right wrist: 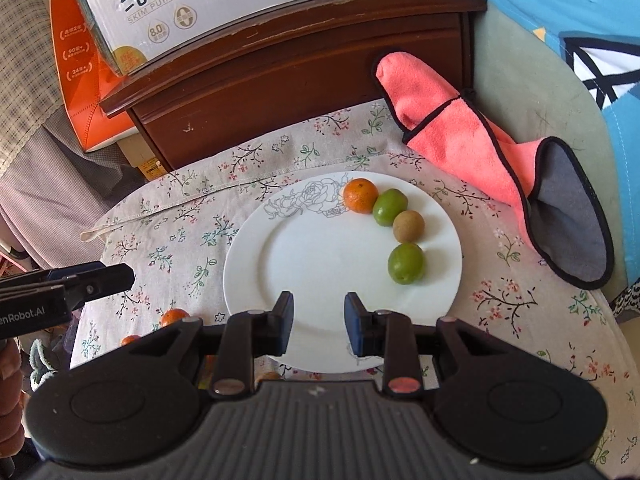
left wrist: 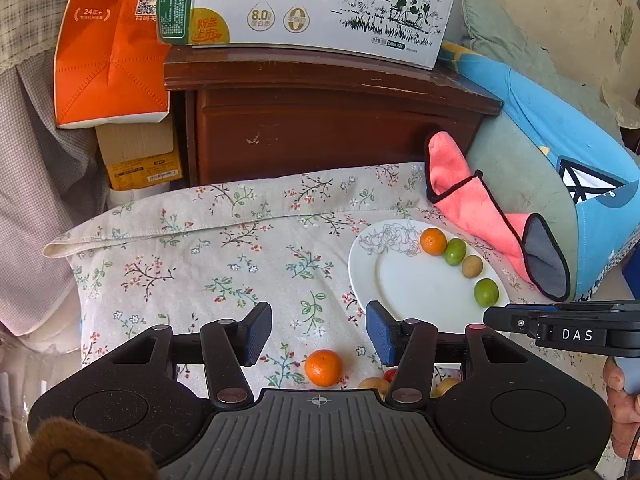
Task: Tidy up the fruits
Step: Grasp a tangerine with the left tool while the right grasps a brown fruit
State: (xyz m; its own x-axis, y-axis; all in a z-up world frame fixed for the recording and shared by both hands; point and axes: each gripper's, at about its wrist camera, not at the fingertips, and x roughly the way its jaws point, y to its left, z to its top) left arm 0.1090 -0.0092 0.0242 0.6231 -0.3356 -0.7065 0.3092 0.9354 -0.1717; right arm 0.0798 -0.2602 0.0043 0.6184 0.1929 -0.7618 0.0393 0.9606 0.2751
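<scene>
A white plate (right wrist: 320, 264) lies on the floral cloth; it also shows in the left wrist view (left wrist: 412, 288). Along its right rim sit an orange (right wrist: 360, 196), a green fruit (right wrist: 389, 207), a brown kiwi-like fruit (right wrist: 408, 226) and another green fruit (right wrist: 405, 263). My left gripper (left wrist: 319, 334) is open and empty, just above a loose orange (left wrist: 323, 367) on the cloth. My right gripper (right wrist: 319, 328) is open and empty over the plate's near edge. More small fruits (left wrist: 374, 384) lie partly hidden under the left gripper.
A pink cloth with black trim (right wrist: 480, 140) lies right of the plate. A dark wooden nightstand (left wrist: 320, 120) with a milk carton box (left wrist: 312, 4) stands behind. An orange box (left wrist: 108, 52) stands at the left. A blue cushion (left wrist: 560, 140) is at the right.
</scene>
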